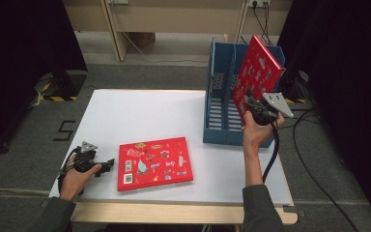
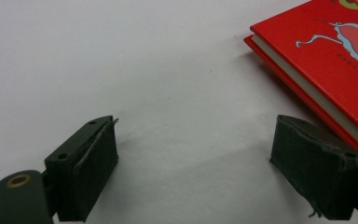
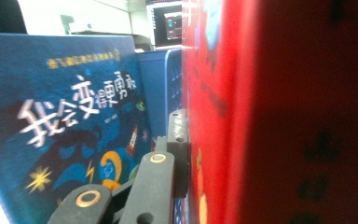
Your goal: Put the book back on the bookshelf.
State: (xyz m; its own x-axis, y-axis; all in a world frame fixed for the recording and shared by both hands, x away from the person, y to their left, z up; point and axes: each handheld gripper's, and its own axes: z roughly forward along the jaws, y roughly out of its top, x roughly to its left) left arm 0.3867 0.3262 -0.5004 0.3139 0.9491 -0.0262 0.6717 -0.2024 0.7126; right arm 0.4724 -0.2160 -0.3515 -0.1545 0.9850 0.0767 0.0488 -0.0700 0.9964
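Red hardcover book (image 1: 258, 77), stiff and probably weighty, hangs tilted over the blue file rack (image 1: 220, 111) at far right, its lower edge clamped by the right gripper (image 1: 252, 105); left gripper (image 1: 107, 164) rests wide open.

Blue book cover (image 3: 60, 140) carried large white Chinese title "我会变得勇敢"; small yellow line above it too blurred to read. Floor (image 1: 24, 145) left of table (image 1: 140, 108) bore black mark like "5" (image 1: 64, 130). Red books' (image 1: 154, 162) cover print unreadable.
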